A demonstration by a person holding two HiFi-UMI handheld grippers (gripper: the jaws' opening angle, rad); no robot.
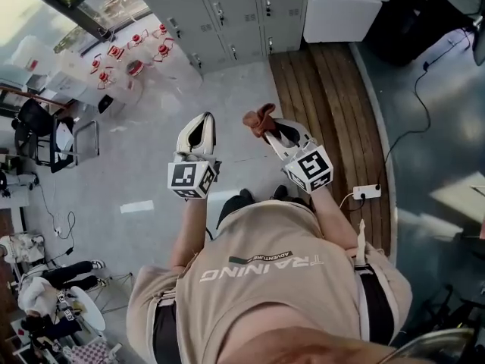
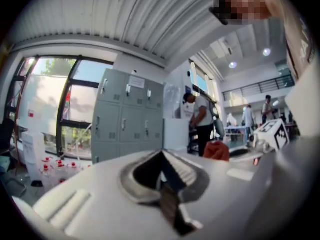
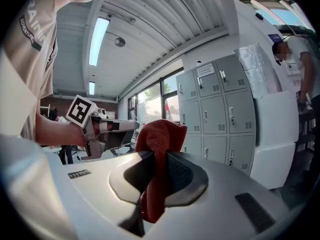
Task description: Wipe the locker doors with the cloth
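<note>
Pinching red cloth [image 1: 260,118], right gripper [image 1: 273,128] fingers clenched; left gripper [image 1: 198,123] fingers pressed together, empty; lockers [image 1: 227,14] ahead, doors closed.

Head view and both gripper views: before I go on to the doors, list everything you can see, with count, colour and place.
lockers: one bank, grey, ahead beside the window
white unit: one, white, right of the lockers
red-capped bottles: several, clear, on the floor left of the lockers
wooden strip: one, brown, floor at right
power strip: one, white, on the wooden strip
cable: one, black, on the grey floor at right
bystanders: several, far background
cloth: one, red, clamped in the right gripper
left gripper: white, jaws together, empty
right gripper: white, jaws shut on the cloth
person's shirt: beige
</note>
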